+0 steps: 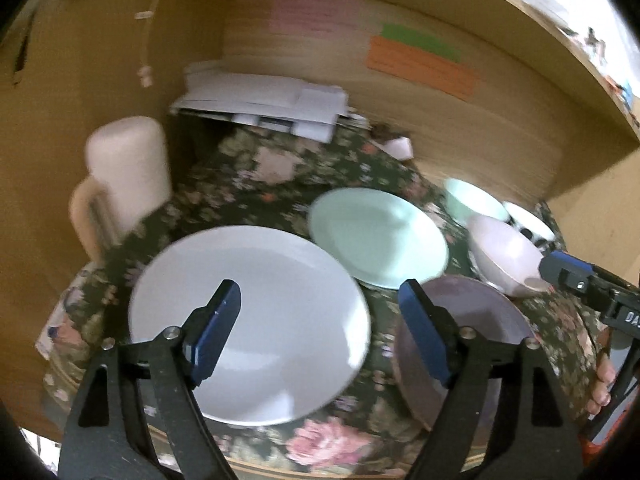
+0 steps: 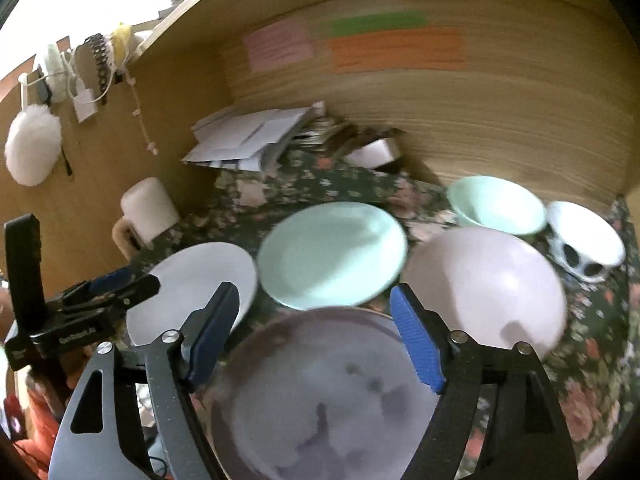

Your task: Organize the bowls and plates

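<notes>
A white plate [image 1: 248, 320] [image 2: 196, 292], a mint green plate [image 1: 380, 236] [image 2: 332, 256] and a mauve plate [image 1: 472, 332] [image 2: 320, 396] lie on a floral cloth. Behind them stand a pale pink bowl [image 1: 504, 256] [image 2: 484, 284], a mint bowl [image 1: 472, 200] [image 2: 496, 204] and a white bowl with black spots [image 1: 528, 224] [image 2: 584, 244]. My left gripper [image 1: 320, 320] is open and empty above the white plate's right edge. My right gripper [image 2: 312, 320] is open and empty above the mauve plate's far edge; it also shows in the left wrist view [image 1: 568, 272].
A cream mug [image 1: 124, 184] [image 2: 144, 212] stands at the left by the wooden side wall. A stack of papers [image 1: 264, 104] [image 2: 248, 136] lies at the back. The wooden back wall carries coloured notes [image 2: 396, 48]. A small white container [image 2: 372, 154] sits behind the plates.
</notes>
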`<state>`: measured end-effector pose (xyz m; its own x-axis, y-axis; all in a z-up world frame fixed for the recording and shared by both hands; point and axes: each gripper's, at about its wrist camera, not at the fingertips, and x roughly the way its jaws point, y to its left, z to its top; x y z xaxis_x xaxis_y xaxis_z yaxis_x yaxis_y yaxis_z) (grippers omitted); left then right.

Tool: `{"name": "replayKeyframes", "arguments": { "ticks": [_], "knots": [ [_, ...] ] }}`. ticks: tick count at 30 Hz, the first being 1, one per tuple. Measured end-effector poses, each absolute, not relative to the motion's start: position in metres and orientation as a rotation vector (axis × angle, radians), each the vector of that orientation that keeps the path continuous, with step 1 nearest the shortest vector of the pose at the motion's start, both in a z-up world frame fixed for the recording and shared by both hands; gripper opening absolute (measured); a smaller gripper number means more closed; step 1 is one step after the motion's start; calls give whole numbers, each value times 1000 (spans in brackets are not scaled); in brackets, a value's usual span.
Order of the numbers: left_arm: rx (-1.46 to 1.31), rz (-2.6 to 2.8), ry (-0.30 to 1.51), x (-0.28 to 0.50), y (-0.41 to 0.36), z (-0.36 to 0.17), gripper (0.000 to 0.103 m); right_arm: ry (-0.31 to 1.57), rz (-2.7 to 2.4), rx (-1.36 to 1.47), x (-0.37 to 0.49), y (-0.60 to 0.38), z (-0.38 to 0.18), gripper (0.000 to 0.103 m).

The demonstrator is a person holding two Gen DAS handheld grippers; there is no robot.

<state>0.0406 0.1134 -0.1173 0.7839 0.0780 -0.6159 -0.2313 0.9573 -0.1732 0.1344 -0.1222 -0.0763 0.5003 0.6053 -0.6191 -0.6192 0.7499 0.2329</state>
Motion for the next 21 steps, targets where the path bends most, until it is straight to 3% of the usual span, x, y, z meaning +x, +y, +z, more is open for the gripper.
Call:
{"name": "replayKeyframes", "arguments": {
  "ticks": [21],
  "knots": [
    [-361,362,770,28,216,-162,85,982,875,-167,161,-15,-136,76]
  ]
}}
